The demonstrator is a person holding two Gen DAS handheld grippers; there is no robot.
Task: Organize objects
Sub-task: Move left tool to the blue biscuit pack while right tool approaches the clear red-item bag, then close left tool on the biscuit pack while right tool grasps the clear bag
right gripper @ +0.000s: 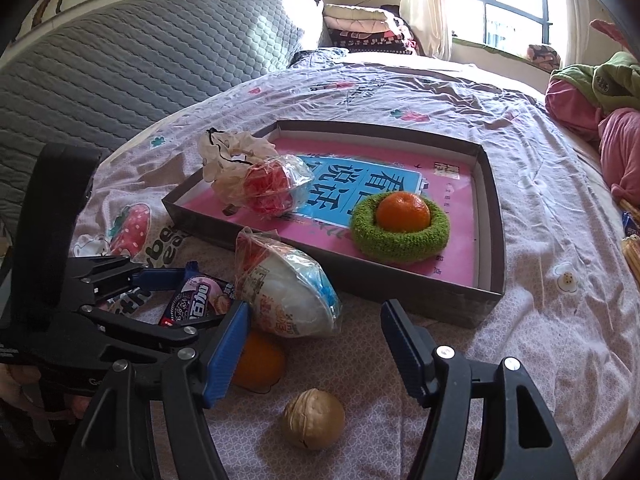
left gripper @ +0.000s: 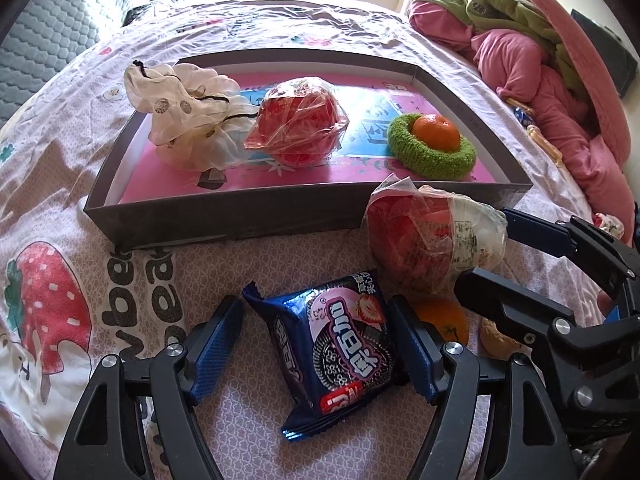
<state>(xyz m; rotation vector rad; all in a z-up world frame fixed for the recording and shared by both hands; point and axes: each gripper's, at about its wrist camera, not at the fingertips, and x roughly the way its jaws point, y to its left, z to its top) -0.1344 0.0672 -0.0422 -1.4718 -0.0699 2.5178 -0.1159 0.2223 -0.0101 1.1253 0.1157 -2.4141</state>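
On the bed's printed sheet (right gripper: 520,152), just in front of the shallow grey box (left gripper: 224,220), several loose things wait to be put away: a blue cookie packet (left gripper: 340,348), a plastic-wrapped bowl (right gripper: 288,300) lying on its side, an orange (right gripper: 260,364) and a walnut (right gripper: 314,424). Inside the box, on its pink lining, sit a white drawstring pouch (left gripper: 188,120), a wrapped red bundle (left gripper: 298,124) and a green knitted ring (left gripper: 432,156) with a second orange (left gripper: 436,132) nested in it. The left gripper (left gripper: 320,344) straddles the cookie packet, its blue pads standing on either side; the packet's edges look to be touching or nearly touching them, yet I cannot tell whether the pads press, so the jaws read as spread rather than clenched. The right gripper (right gripper: 316,344) hovers with jaws released and holding nothing, the walnut lying on the sheet below the gap and the loose orange just behind its left finger. The step in hand seems to be the pickup of the packet. Next, as I judge it, the left jaws need to close squarely across the packet's width without crushing it, then lift it over the near wall and set it on a bare patch of lining, while the right gripper lowers around the walnut.
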